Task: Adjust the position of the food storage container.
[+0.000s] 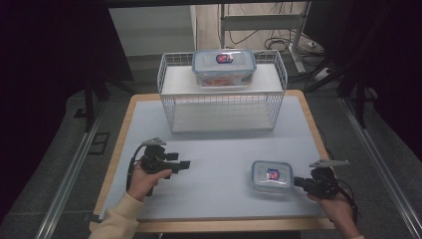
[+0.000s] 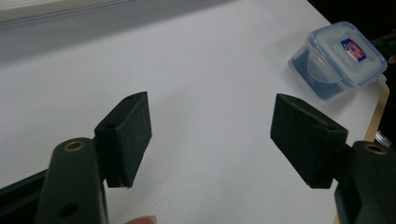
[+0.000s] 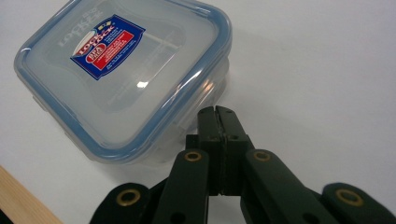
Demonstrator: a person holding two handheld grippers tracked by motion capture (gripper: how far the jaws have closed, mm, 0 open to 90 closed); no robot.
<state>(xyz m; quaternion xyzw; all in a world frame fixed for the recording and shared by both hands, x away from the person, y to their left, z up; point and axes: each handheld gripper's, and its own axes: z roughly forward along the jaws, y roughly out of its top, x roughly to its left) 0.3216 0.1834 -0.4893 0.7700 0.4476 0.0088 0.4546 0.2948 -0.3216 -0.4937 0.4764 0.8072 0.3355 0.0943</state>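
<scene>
Small lidded box (image 3: 126, 79) sitting just ahead of my right claw (image 3: 215, 112) | claw clenched, empty, tips nearing box side | I'm releasing before straddling; left claw (image 2: 210, 135) released, waiting well apart.

The small square container (image 3: 121, 79) carries a blue-and-red sticker (image 3: 107, 46) on its clear lid — "LOCK & LOCK" can be read there, and again embossed in the lid plastic beside it. The larger container (image 1: 224, 67) on the wire rack (image 1: 221, 107) bears a similar sticker — too small to read.
</scene>
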